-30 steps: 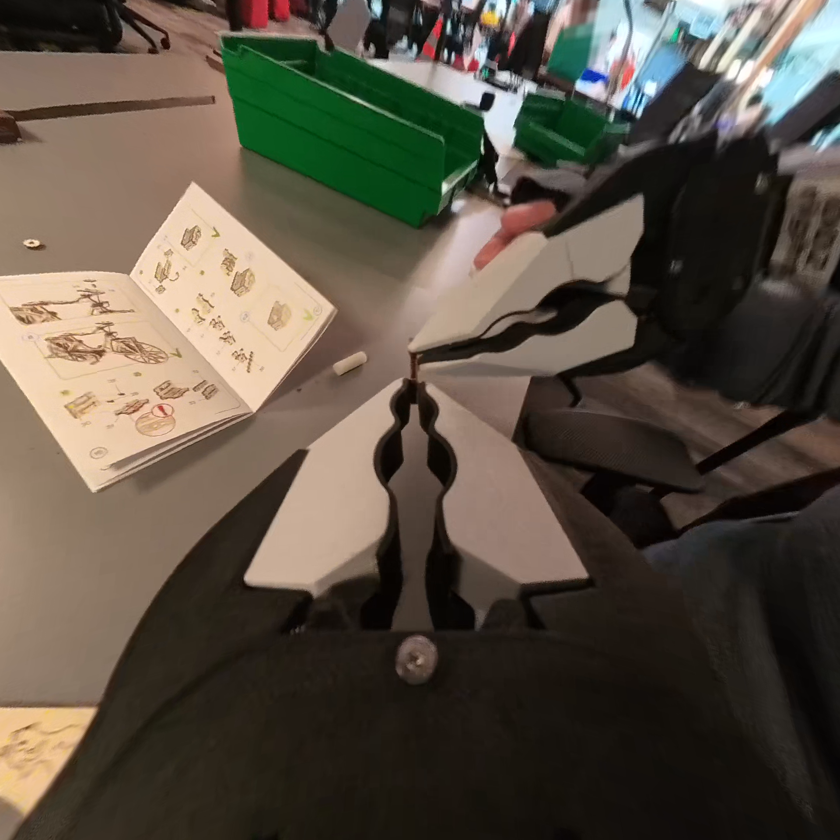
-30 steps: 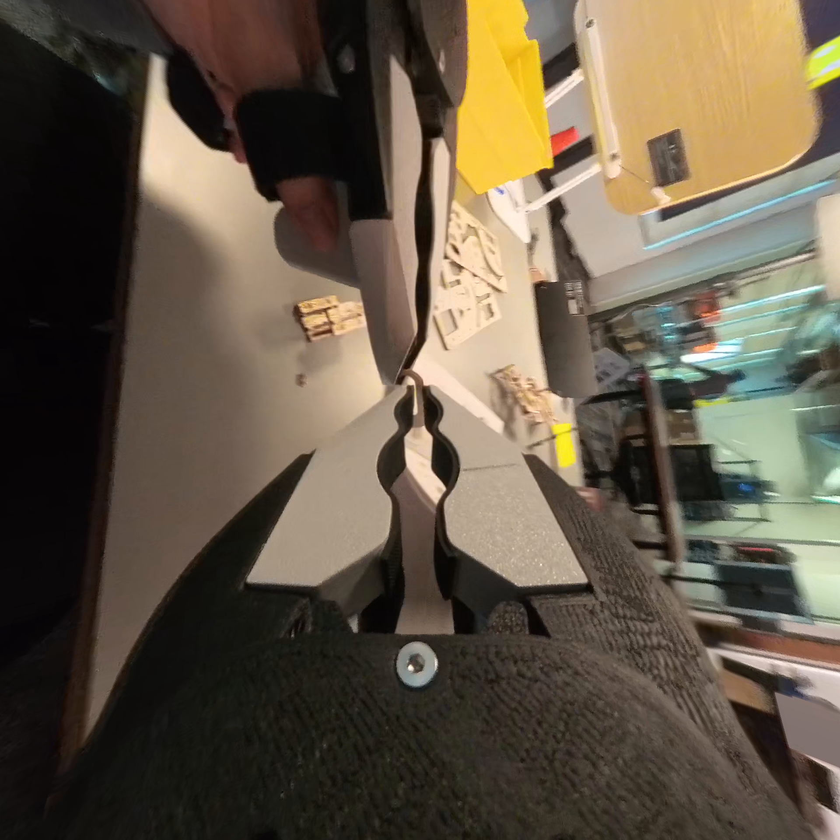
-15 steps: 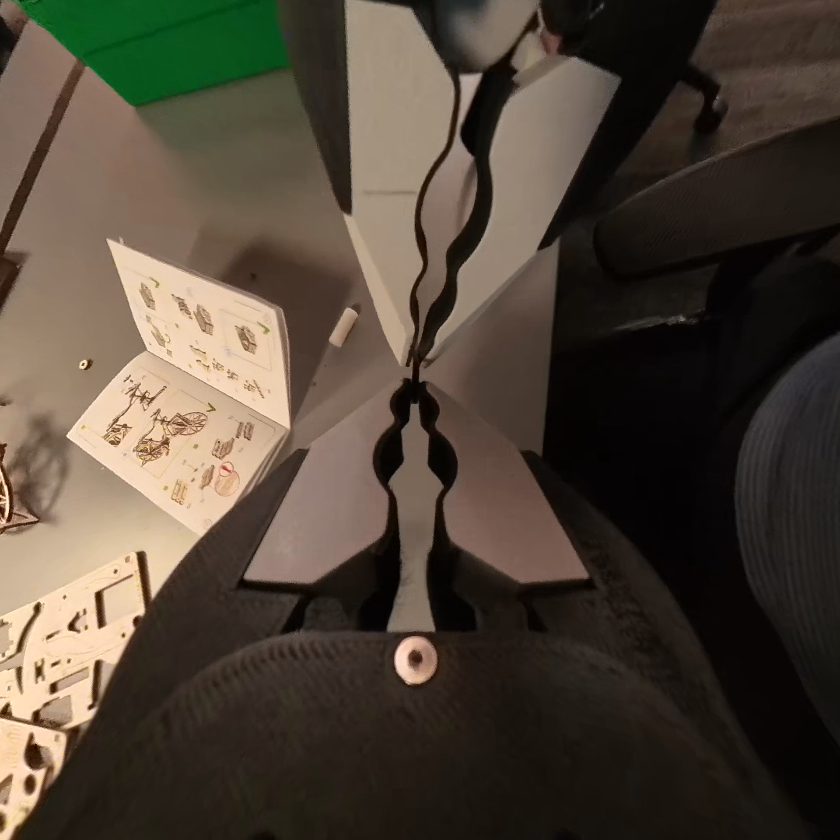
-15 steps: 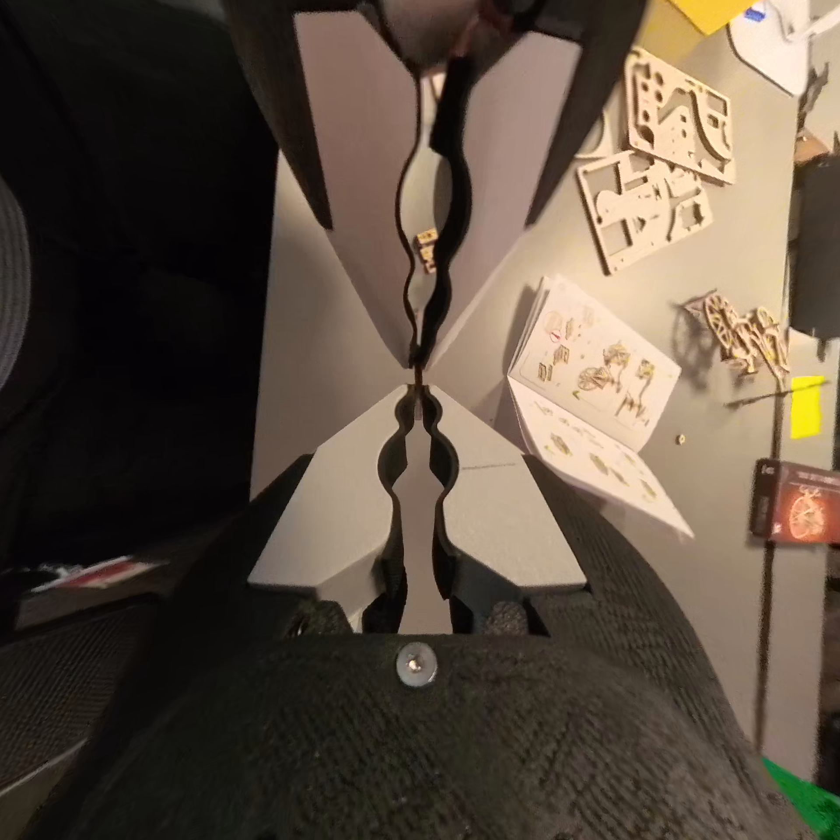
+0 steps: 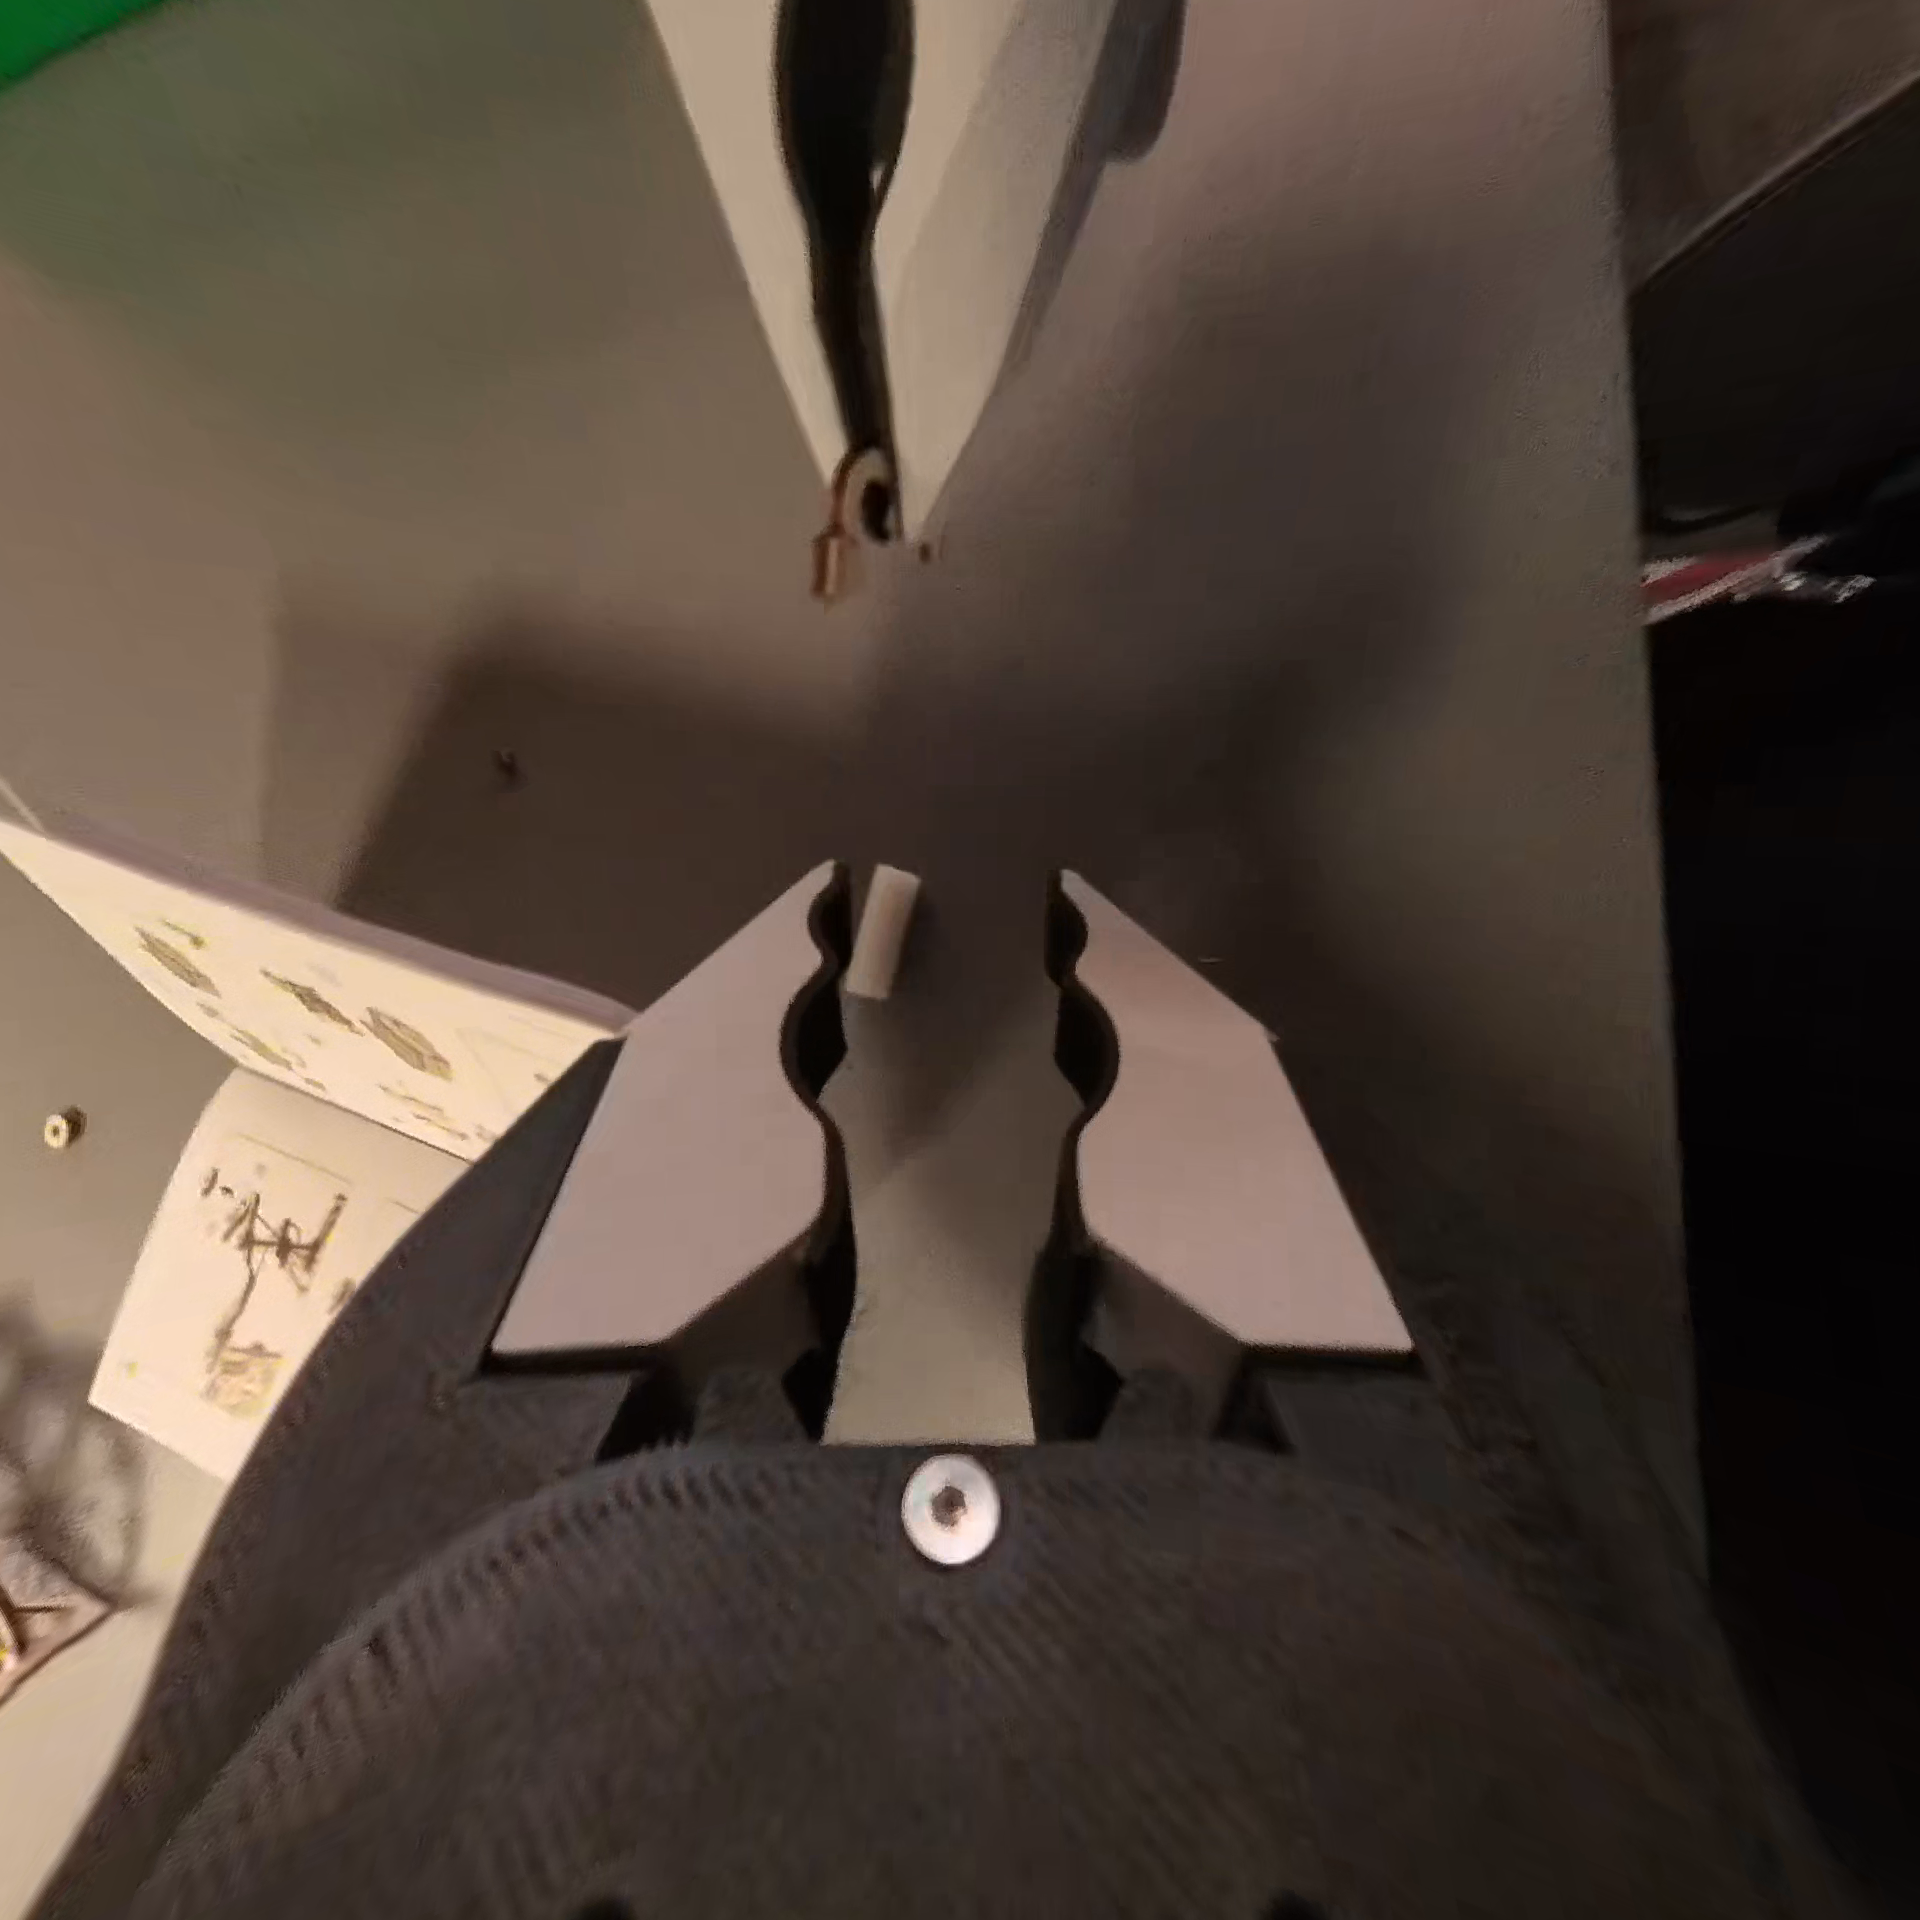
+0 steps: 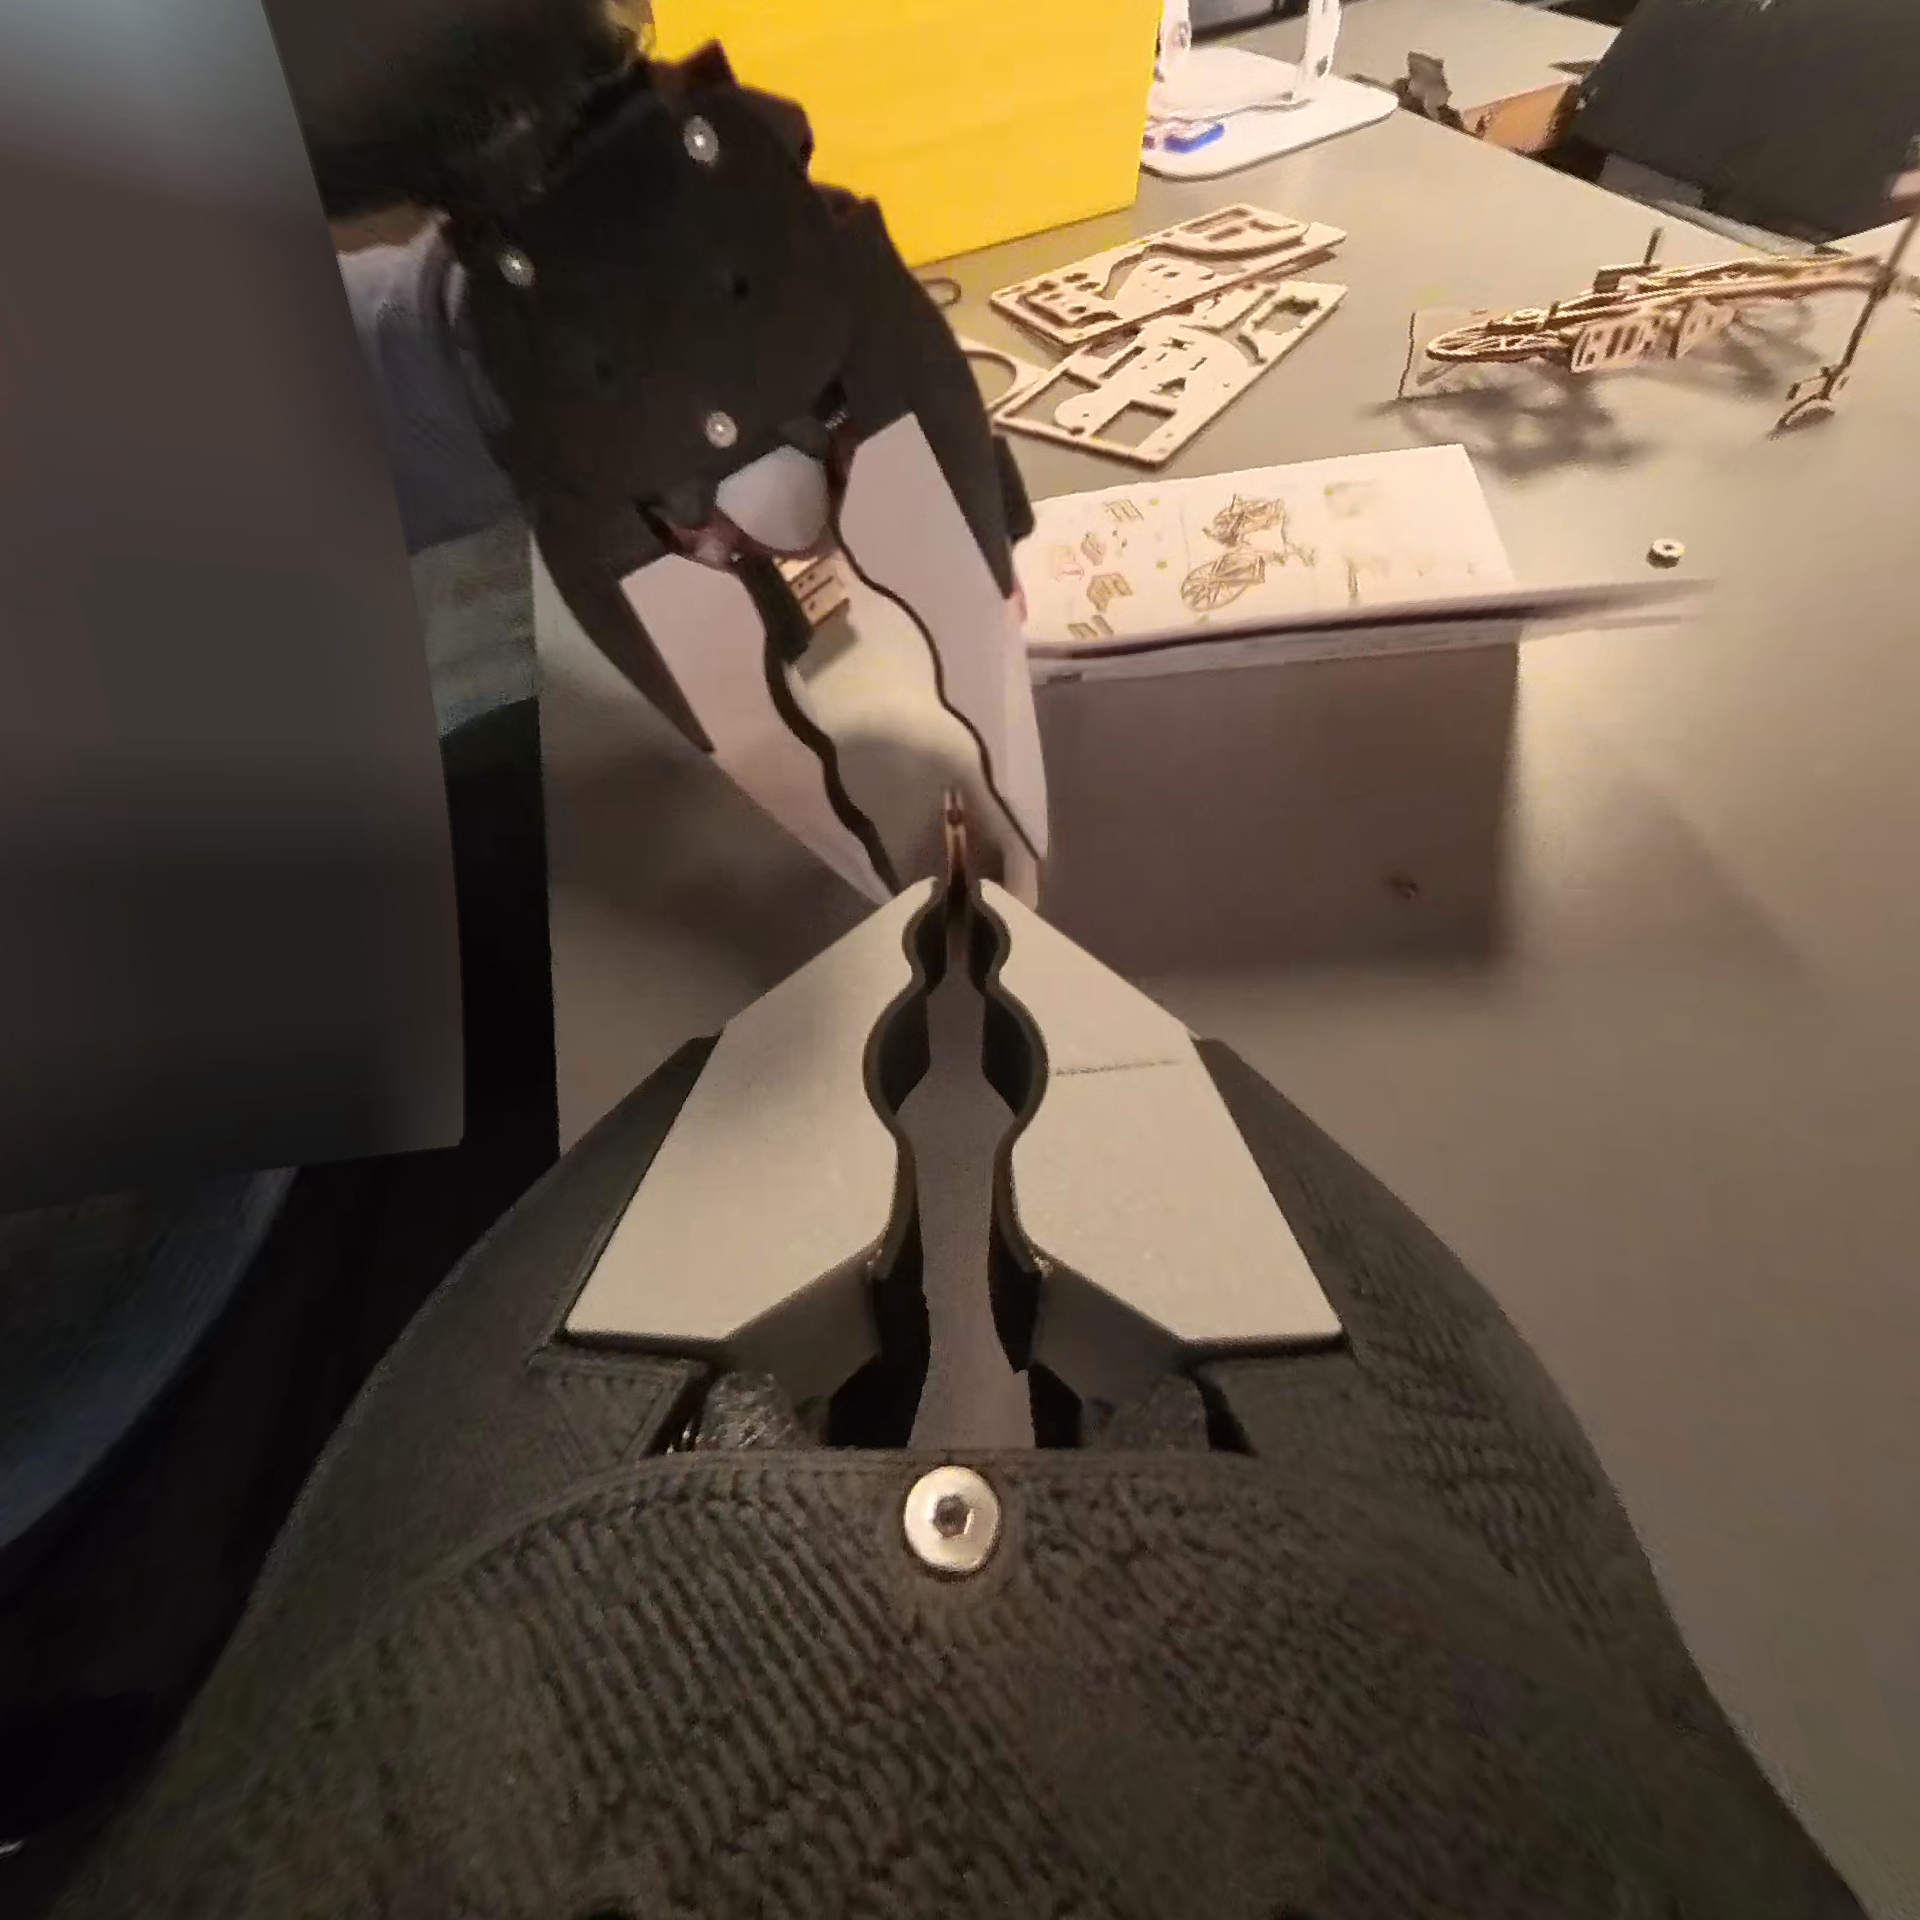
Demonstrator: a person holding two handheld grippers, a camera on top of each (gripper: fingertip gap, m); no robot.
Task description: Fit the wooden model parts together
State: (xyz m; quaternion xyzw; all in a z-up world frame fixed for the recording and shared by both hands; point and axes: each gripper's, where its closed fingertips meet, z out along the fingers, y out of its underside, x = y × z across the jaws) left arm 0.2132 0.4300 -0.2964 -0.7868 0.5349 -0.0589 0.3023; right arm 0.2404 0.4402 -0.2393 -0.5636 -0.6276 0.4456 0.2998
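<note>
My right gripper (image 6: 956,891) is shut on a small thin wooden part (image 6: 953,831) that sticks out of its tips. In the left wrist view the right gripper (image 5: 871,480) comes down from the top, and the part (image 5: 844,530) shows as a small ring with a tab. My left gripper (image 5: 948,878) is open and empty, low over the grey table (image 5: 1299,623), a short way from the part. A small white cylinder (image 5: 881,935) lies on the table between its tips. The left gripper's fingers (image 6: 727,707) show spread apart in the right wrist view.
An open instruction booklet (image 5: 291,997) lies left of my left gripper, also in the right wrist view (image 6: 1247,561). Wooden part sheets (image 6: 1164,343), a wooden bicycle model (image 6: 1621,322), a yellow bin (image 6: 914,114) and a small nut (image 6: 1665,551) are farther off. The table edge (image 5: 1636,935) is at the right. Some 7 cm of space lies between my two pairs of fingers. From the left gripper's tips to the small nut (image 6: 1665,551) is close to 25 cm. It is also in sight in the left wrist view (image 5: 55,1128).
My left gripper has opened and let go of the wooden part. The two grippers have drawn apart, and the right one keeps the part. Both views have swung down close to the table.
</note>
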